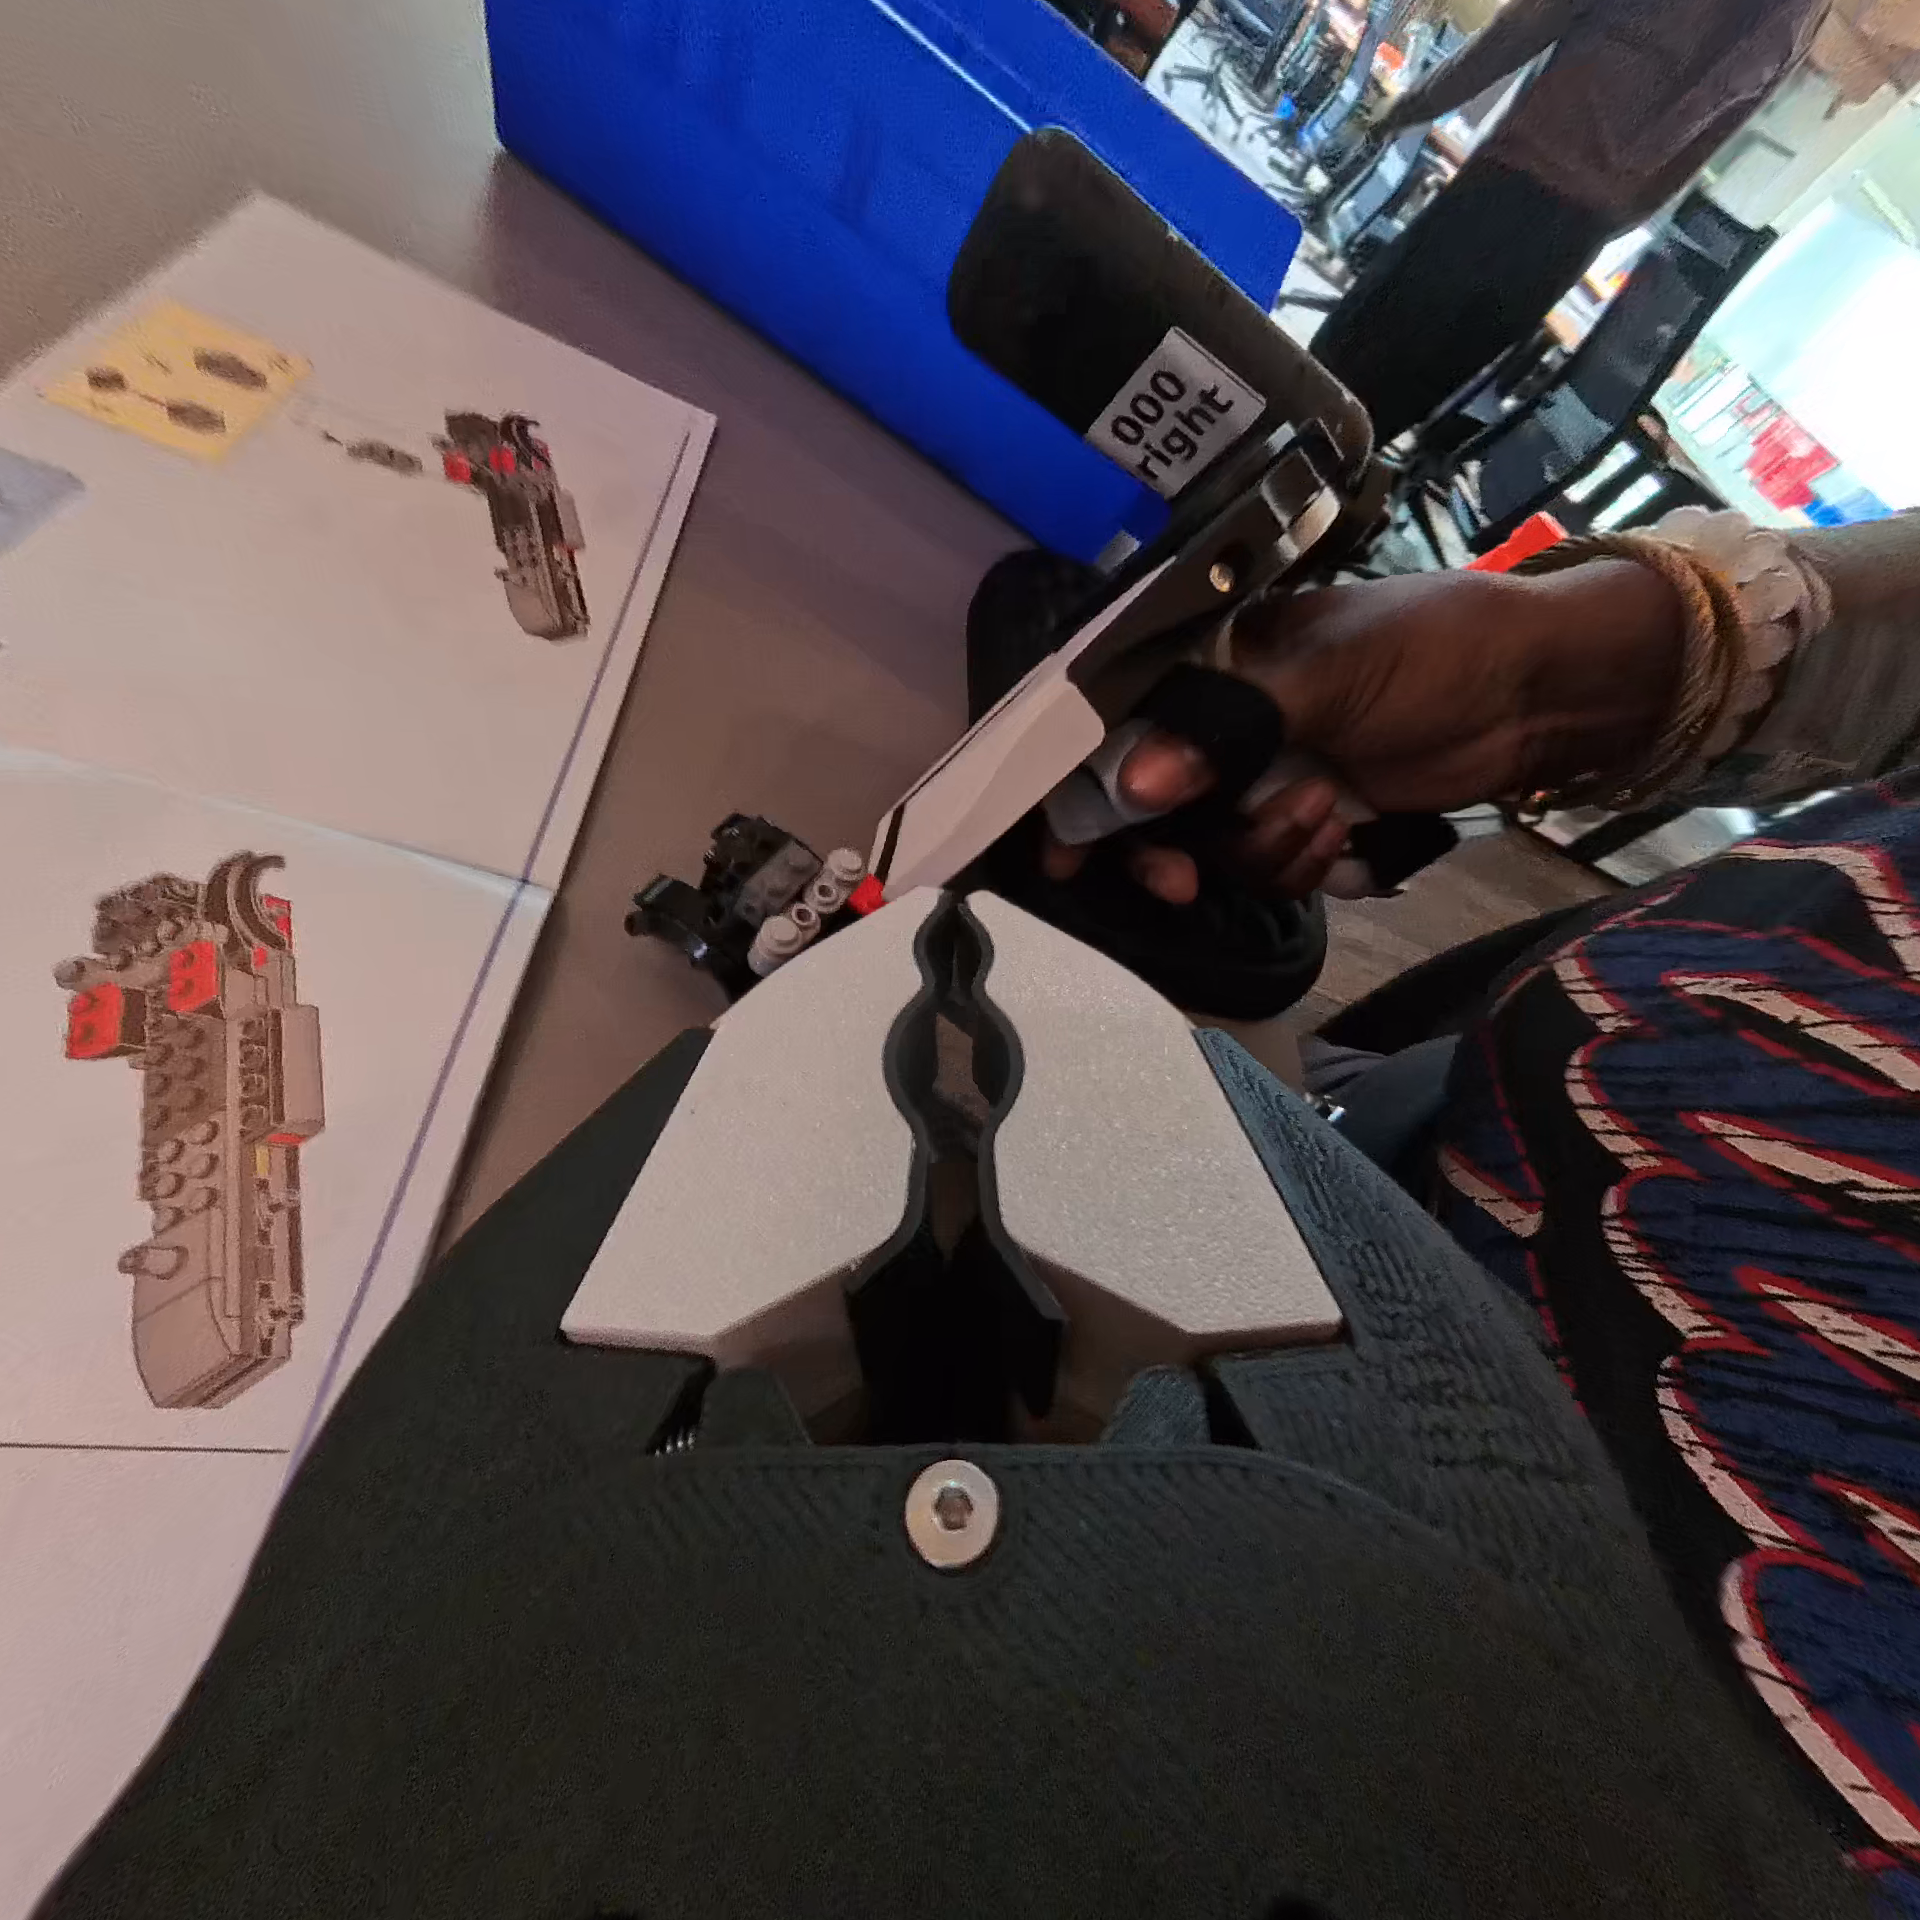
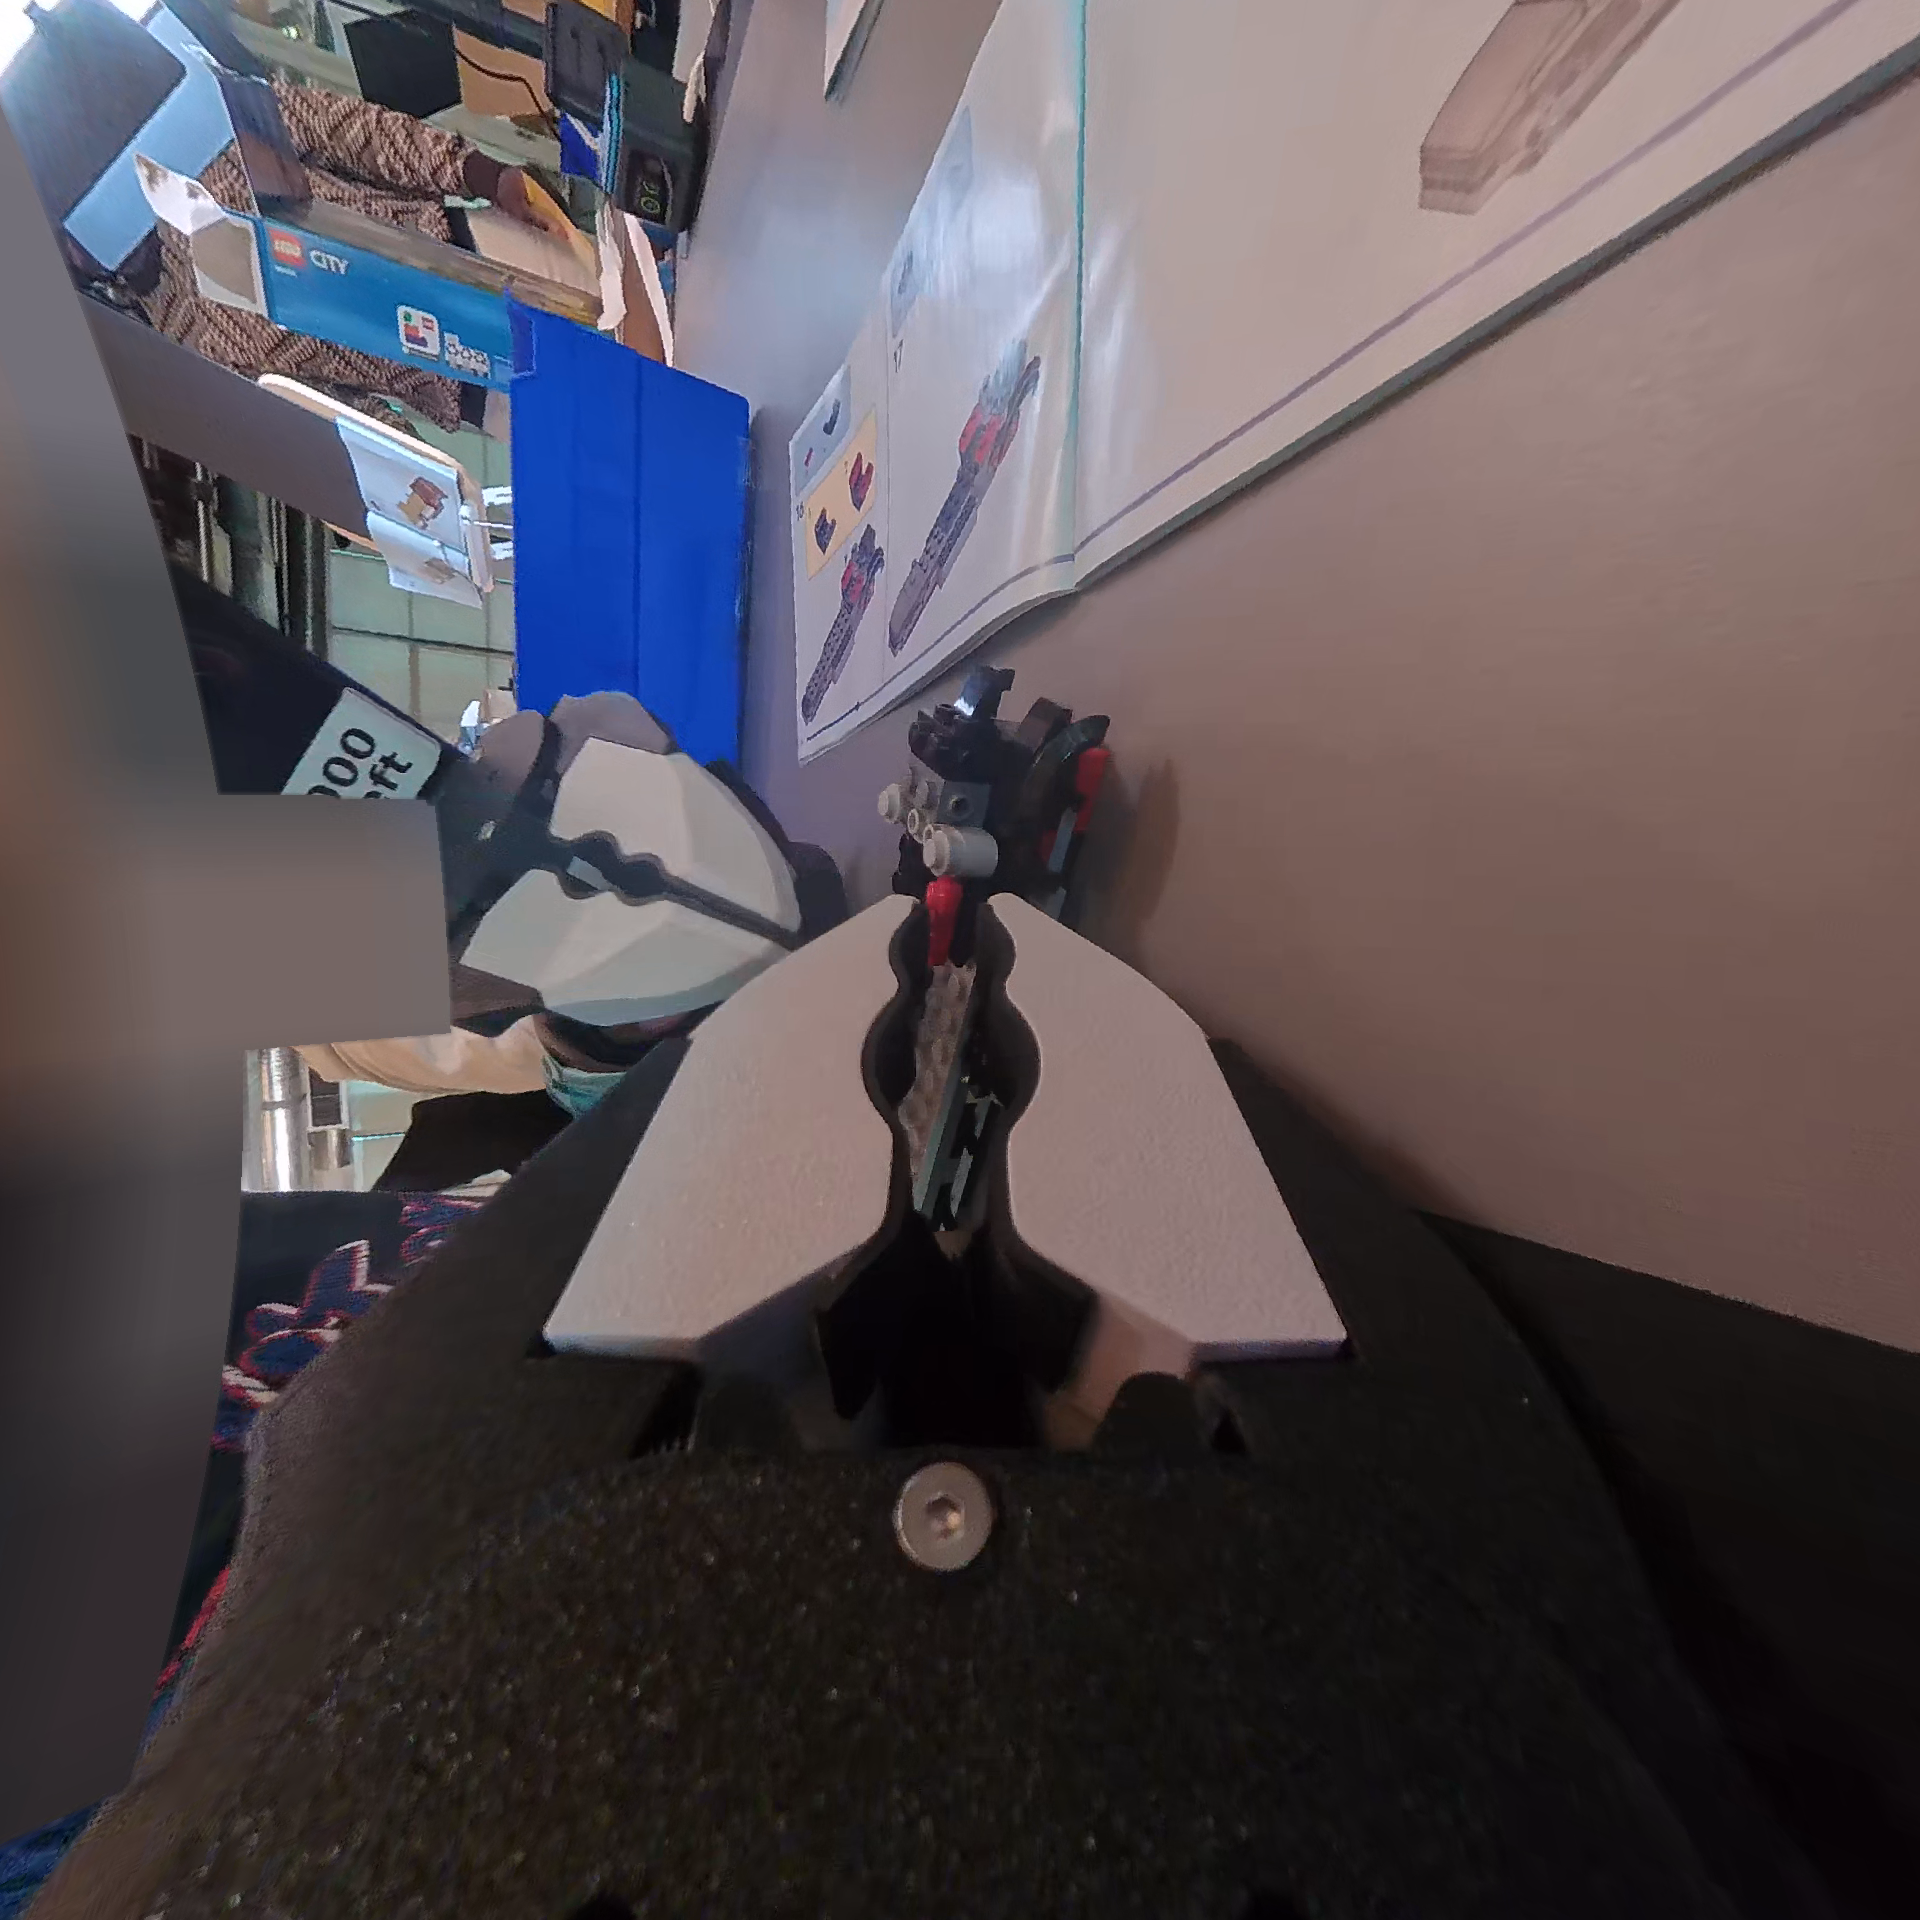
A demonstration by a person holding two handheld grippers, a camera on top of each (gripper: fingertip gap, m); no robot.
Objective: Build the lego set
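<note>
A black and grey lego model (image 2: 987,800) with light grey studs and small red parts is held sideways just above the grey table (image 2: 1455,831). My right gripper (image 2: 940,909) is shut on the model's grey studded rear plate, and the front of the model sticks out past the fingertips. In the left wrist view the model (image 1: 748,904) shows just left of the right gripper's tip (image 1: 883,883). My left gripper (image 1: 951,904) is shut, its tips right beside the model and the right gripper. I see nothing between its fingers. It also shows in the right wrist view (image 2: 795,925).
An open instruction booklet (image 1: 312,675) lies on the table left of the model; it also shows in the right wrist view (image 2: 987,416). A blue bin (image 1: 831,208) stands behind. A lego box (image 2: 384,301) and people are farther back. A patterned sleeve (image 1: 1714,1247) is at the right. The tips of both grippers are at nearly the same place.
</note>
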